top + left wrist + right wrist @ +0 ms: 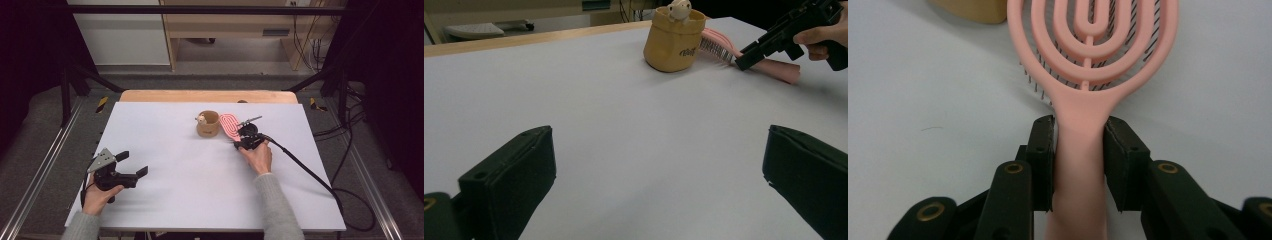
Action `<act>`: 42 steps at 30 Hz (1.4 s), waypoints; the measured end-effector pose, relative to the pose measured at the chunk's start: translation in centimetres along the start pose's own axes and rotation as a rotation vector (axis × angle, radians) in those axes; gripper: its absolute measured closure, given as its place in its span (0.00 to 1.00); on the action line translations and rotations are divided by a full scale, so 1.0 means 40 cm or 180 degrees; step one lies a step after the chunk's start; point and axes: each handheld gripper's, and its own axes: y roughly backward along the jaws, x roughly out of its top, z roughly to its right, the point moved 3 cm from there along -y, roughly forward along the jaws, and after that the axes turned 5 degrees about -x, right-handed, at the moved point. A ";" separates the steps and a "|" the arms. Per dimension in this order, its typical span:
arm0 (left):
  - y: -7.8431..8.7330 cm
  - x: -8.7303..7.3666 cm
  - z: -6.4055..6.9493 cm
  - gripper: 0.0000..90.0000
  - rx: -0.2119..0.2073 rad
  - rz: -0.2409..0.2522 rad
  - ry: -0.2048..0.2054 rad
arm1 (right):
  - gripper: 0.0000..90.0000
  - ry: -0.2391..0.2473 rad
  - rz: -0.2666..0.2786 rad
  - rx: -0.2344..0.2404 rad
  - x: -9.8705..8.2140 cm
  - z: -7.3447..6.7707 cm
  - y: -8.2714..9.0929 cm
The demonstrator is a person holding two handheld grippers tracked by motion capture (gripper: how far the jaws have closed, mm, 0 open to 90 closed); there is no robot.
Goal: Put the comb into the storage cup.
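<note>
Pink hairbrush lies bristles down on the white table, at the far right of the middle, its vented head just beside the tan pouch that holds a small pale toy figure. The right gripper is clamped on the brush handle just below the head, 1 jaw pressed against each side of the neck. The left gripper rests well apart at the near left of the table, its 2 jaws spread wide with nothing between them.

The likely trouble is the grip itself. The handle is smooth, rounded plastic, and the jaws hold a narrow stretch of it, so the heavier head could pivot downward or twist once the brush leaves the table. A quick lift would make that worse. The pouch is the other risk: it looks soft and light, and the brush head sits close enough that swinging it sideways could knock the pouch over or push the toy out. Dragging instead of lifting might snag the bristles on the table.
</note>
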 end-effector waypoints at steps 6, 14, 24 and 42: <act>0.000 0.000 0.000 0.01 0.0000 0.0001 0.0000 | 0.77 -0.0123 -0.0061 -0.0015 0.001 0.002 0.002; 0.001 0.000 -0.001 0.01 0.0001 0.0005 -0.0002 | 0.78 -0.0159 -0.0034 -0.0013 0.001 0.004 0.006; 0.001 0.001 0.000 0.01 0.0004 0.0015 -0.0004 | 0.78 -0.0142 -0.0030 -0.0039 0.004 0.009 0.026; 0.001 0.001 0.001 0.01 0.0003 0.0007 -0.0002 | 0.78 -0.0147 0.0148 -0.0042 0.008 0.029 0.099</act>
